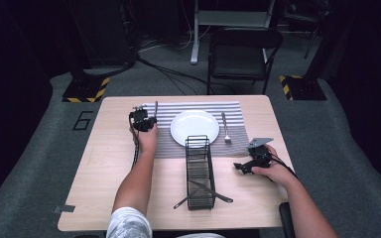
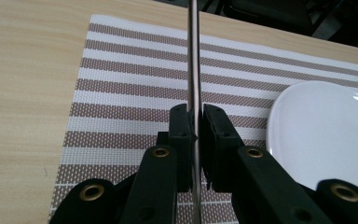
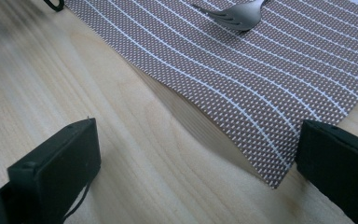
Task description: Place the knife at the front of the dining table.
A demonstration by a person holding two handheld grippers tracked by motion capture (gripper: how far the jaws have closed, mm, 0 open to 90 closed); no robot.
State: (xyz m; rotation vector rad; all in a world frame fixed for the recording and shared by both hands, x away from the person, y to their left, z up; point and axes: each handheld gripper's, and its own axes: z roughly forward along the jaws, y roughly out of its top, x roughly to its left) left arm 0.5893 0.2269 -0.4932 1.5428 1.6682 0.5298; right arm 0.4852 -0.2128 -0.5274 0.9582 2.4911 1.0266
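Over the placemat's [image 2: 135, 88] left edge, the left gripper [image 2: 195, 122] pinches a knife [image 2: 194, 56] on edge, just left of the plate [image 2: 326, 126]. Lower it flat, parallel to that edge, before releasing. The right gripper [image 3: 200, 154], jaws spread, hovers by the mat's near right corner.

The thin metal utensil [image 2: 194, 70] runs past the frame's top edge, its end unseen.

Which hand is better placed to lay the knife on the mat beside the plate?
Left. Its tool is shut on the knife over the mat, left of the plate. The right tool is open, off the mat's corner.
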